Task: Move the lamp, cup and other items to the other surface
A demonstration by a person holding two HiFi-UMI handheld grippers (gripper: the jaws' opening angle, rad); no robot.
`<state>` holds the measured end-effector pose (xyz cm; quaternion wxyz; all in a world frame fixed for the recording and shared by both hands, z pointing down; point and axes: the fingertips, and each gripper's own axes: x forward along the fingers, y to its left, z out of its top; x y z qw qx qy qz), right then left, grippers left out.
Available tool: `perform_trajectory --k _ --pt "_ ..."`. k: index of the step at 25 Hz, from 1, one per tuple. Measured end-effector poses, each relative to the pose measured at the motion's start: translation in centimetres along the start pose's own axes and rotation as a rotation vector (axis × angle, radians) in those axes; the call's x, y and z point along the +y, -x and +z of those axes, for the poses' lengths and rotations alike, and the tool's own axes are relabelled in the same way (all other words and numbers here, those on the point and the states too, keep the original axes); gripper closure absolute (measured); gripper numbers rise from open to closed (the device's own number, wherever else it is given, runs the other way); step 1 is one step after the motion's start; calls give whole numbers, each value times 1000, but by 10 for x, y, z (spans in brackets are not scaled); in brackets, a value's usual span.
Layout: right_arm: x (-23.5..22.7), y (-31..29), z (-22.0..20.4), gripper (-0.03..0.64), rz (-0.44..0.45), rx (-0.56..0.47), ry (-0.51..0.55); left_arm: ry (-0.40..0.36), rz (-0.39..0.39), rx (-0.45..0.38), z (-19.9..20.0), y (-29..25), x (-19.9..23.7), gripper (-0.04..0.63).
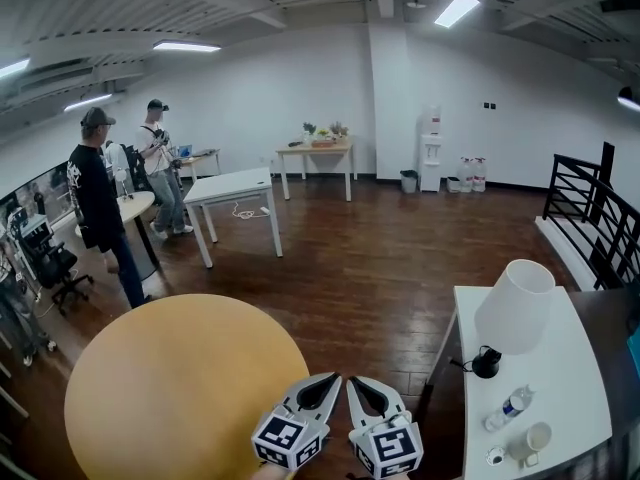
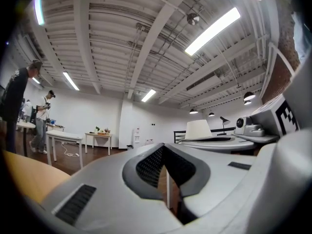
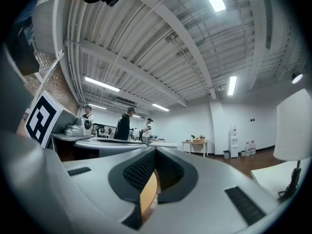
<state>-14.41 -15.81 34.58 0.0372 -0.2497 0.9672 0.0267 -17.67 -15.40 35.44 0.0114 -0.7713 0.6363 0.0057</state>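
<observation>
A white-shaded lamp on a black base stands on the white table at the right. In front of it lie a clear bottle, a pale cup and a small white item. A round yellow table fills the lower left. My left gripper and right gripper hang side by side at the bottom centre, between the two tables, both shut and empty. The left gripper looks past the lamp shade. The right gripper has the lamp at its right edge.
Two people stand at the far left near an office chair. A white table, a wooden table and a water dispenser are farther back. A black railing runs behind the white table.
</observation>
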Motion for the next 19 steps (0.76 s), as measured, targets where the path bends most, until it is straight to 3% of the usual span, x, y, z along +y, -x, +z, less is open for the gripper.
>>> perform_trajectory --k 19 --pt "15 -5 13 615 28 -38 13 -17 19 -5 9 19 2 581"
